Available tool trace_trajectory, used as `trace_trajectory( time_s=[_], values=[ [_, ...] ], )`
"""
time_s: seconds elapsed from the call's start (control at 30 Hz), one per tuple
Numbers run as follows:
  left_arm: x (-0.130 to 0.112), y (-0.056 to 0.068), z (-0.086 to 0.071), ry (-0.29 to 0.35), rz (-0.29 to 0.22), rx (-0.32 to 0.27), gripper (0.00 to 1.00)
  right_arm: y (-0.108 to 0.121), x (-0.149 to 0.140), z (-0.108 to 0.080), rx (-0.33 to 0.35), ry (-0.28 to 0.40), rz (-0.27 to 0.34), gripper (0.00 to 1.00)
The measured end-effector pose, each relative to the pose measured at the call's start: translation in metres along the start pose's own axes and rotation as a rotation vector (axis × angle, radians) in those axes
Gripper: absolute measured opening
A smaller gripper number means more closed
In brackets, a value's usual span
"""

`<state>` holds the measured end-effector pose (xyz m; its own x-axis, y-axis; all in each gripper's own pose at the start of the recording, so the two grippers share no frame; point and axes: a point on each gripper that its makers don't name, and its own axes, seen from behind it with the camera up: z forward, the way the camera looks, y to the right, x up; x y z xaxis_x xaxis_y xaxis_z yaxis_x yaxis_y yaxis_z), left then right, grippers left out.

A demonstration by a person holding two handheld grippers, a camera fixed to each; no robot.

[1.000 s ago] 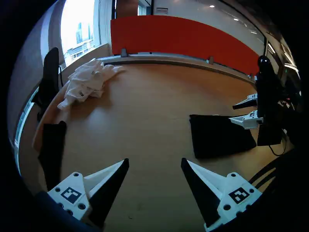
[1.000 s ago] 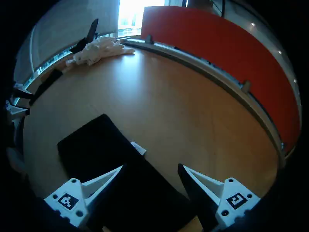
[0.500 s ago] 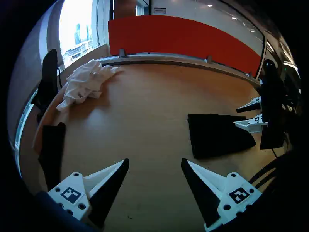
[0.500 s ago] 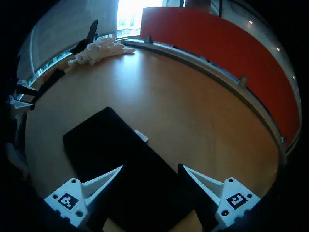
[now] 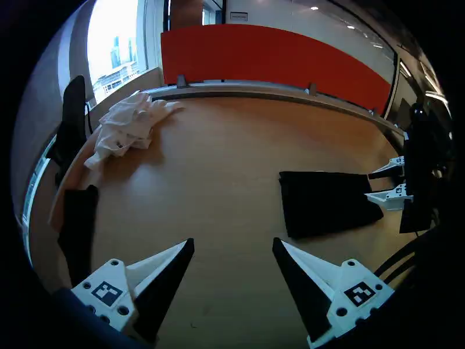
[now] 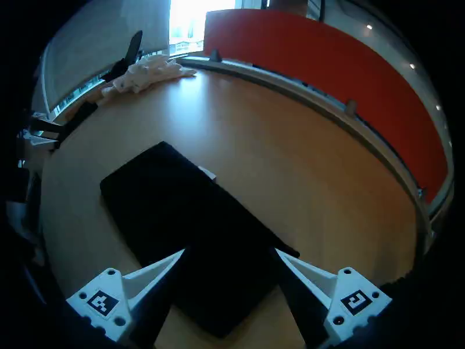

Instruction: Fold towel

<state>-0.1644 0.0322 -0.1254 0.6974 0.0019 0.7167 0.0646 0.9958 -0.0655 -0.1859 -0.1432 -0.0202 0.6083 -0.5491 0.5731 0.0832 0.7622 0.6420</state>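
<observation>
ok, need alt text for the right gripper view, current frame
A black towel lies flat on a wooden table, its near end seen between the fingers of the open right gripper, which grips nothing. At the table's far corner lies a crumpled white cloth, and a red partition runs along the far edge.

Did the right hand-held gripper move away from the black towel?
Yes. In the left gripper view the right hand-held gripper has pulled back: its tips lay over the towel before, and now they sit at its edge.
</observation>
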Motion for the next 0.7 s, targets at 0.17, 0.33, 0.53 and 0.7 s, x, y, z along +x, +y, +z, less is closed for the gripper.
trace_trajectory(
  time_s=[0.17,0.33,0.53,0.7],
  values=[
    [-0.001,0.002,0.000,-0.001,-0.001,-0.002,1.00,0.001,-0.015,-0.011,-0.005,-0.008,0.014,1.00],
    [-0.001,0.002,-0.001,0.000,0.001,-0.001,1.00,0.002,-0.029,-0.022,-0.008,-0.020,0.025,1.00],
    [0.000,0.002,-0.002,0.000,0.003,0.000,1.00,0.003,-0.044,-0.033,-0.007,-0.031,0.028,1.00],
    [-0.002,0.002,-0.001,-0.004,0.002,0.000,1.00,0.004,-0.052,-0.039,-0.007,-0.038,0.027,1.00]
  ],
)
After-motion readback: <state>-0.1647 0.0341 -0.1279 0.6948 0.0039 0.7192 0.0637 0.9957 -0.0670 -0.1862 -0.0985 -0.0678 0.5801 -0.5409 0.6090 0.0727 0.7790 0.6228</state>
